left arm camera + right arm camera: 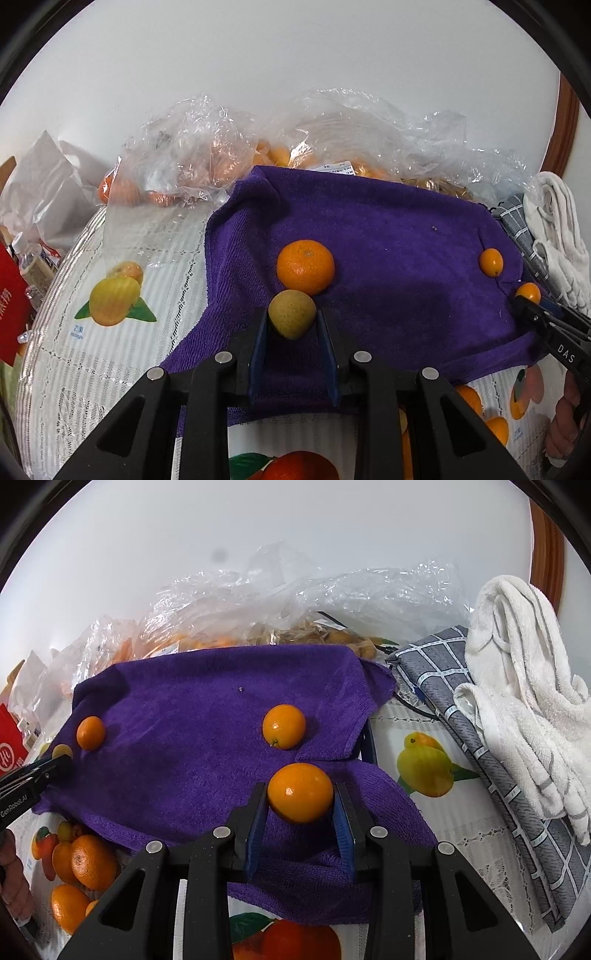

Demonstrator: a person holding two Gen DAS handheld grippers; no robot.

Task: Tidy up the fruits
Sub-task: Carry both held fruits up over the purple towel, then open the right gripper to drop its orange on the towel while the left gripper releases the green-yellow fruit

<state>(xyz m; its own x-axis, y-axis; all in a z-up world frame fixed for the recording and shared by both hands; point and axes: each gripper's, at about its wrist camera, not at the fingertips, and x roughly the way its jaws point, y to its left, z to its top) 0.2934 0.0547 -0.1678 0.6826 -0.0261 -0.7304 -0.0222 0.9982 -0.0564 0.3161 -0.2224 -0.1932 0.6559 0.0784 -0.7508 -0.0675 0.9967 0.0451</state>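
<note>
A purple towel (pixel 388 236) lies on the table, also in the right wrist view (pixel 177 716). My left gripper (pixel 291 325) is shut on a small green-yellow fruit (pixel 291 312), just in front of a mandarin (pixel 306 266) resting on the towel. My right gripper (pixel 300 799) is shut on a small orange fruit (pixel 300 792) above the towel's right fold. Another small orange fruit (pixel 283 726) lies on the towel behind it; it shows in the left wrist view (pixel 491 261). The mandarin appears far left in the right wrist view (pixel 90 732).
Clear plastic bags of fruit (pixel 207 162) sit behind the towel by the wall. A grey checked cloth (pixel 480 746) and a white towel (pixel 524 701) lie at the right. The tablecloth (pixel 122 332) has printed fruit. Red packaging (pixel 11 310) stands at far left.
</note>
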